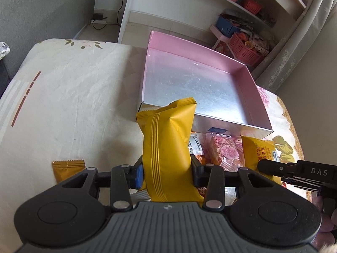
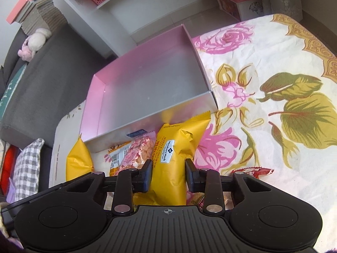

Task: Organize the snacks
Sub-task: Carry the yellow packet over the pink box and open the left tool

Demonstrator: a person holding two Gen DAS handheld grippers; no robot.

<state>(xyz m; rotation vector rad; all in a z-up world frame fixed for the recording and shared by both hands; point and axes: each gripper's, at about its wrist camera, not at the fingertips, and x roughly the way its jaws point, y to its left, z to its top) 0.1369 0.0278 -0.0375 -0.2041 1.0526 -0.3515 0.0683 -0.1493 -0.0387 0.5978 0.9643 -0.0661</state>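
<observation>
Snacks are the job here, and the big thing is the box (image 1: 195, 80) they'd presumably go into: pink walls, silvery floor, nothing in it yet. It fills the middle and upper right of the left wrist view and sits on the flowered cloth (image 2: 273, 63) covering the table.

Key relation, as I read it: both packets lie on the near side of the box, so the next move for either hand looks like up and forward over the near wall. The left gripper (image 1: 167, 168) is clenched on a plain yellow packet (image 1: 166, 139), long axis running straight up the frame from the fingers, and its crimped top edge already overlaps the near left corner of the box in the picture. The right gripper (image 2: 168, 172) is clamped on a labelled yellow packet (image 2: 174, 147), also pointing away from the fingers, top end right by the near wall toward the box's right corner. Neither hand looks clearly nearer.

Differences between views: left wrist shows the right gripper's dark finger poking in at lower right, plus a small gold packet (image 1: 68, 169) at lower left that the other view misses. Right wrist shows the label print, the pink packet (image 2: 137, 154) just left of its fingers, and a red wrapper (image 2: 252, 171) at right.
</observation>
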